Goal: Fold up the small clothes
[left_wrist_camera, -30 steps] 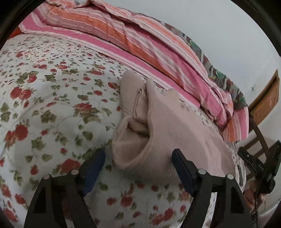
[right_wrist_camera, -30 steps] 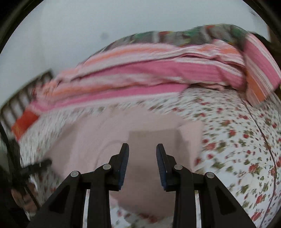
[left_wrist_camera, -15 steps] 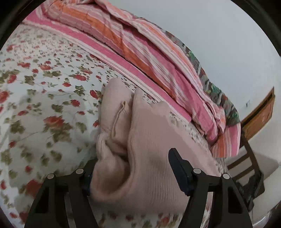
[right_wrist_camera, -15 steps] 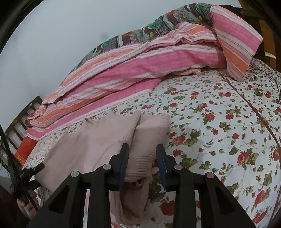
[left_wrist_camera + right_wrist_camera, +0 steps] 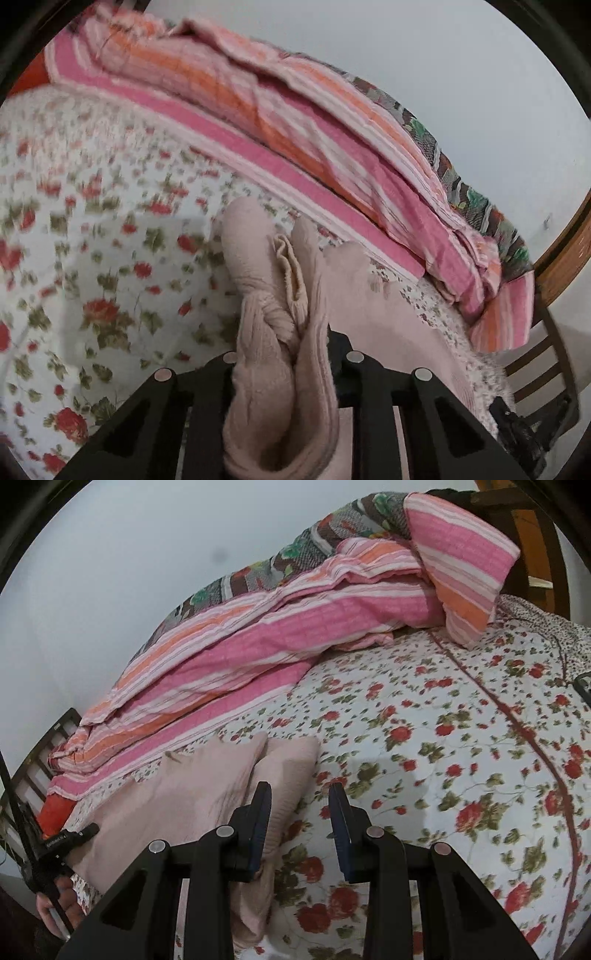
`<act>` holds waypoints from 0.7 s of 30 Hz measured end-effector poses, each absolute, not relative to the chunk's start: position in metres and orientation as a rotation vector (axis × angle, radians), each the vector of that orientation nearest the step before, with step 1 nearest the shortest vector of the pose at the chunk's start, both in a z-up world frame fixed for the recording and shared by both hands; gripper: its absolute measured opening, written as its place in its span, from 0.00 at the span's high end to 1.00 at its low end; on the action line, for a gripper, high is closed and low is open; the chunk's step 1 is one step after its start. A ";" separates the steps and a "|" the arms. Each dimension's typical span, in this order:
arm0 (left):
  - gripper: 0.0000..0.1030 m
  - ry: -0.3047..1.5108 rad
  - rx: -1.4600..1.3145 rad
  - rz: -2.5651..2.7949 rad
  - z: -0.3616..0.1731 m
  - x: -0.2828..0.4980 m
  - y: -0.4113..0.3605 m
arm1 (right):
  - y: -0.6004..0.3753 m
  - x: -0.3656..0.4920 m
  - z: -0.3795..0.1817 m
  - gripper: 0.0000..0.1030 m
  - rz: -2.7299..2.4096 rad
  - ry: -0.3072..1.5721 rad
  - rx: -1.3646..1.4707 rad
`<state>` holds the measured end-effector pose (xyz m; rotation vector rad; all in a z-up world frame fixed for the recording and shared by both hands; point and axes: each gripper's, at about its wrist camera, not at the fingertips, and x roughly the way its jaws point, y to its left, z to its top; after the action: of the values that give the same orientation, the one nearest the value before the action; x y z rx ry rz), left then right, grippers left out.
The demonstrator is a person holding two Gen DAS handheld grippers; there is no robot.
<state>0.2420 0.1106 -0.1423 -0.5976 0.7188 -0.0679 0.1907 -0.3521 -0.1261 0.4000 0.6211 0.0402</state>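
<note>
1. On the bed [image 5: 443, 738], near its foot end, lies a small pink knit garment [image 5: 192, 794], partly folded.
2. Change: the left gripper [image 5: 284, 354], wide apart a second ago, is now closing its jaws on a bunched end of the garment; fabric bulges between them and spills back toward the camera.
3. Meaning, as I judge it: hold secured, fold-over can begin.
4. Right gripper [image 5: 299, 812] hovers just beside the garment's right edge, jaws part-way apart, nothing between them, same gap as before.
5. Textures: garment ribbed, soft, limp, twisting into ropes; bedsheet white with red roses; striped pink-orange quilt [image 5: 258, 635] heaped behind.
</note>
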 end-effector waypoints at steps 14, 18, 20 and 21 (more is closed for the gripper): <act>0.82 0.665 -0.209 -0.125 -0.052 0.245 -0.091 | -0.429 0.163 -0.128 0.69 -0.038 0.566 0.542; 0.82 0.734 -0.080 -0.216 -0.086 0.238 -0.163 | -0.439 0.156 -0.127 0.69 -0.046 0.556 0.536; 0.80 0.800 -0.021 -0.267 -0.109 0.231 -0.189 | -0.444 0.153 -0.128 0.69 -0.045 0.554 0.539; 0.78 0.813 0.015 -0.276 -0.116 0.228 -0.197 | -0.446 0.152 -0.128 0.69 -0.044 0.555 0.543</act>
<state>0.2277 -0.1967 -0.1163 0.0146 0.8125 -0.2758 0.1518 -0.4456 -0.1285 0.5429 0.5553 -0.0438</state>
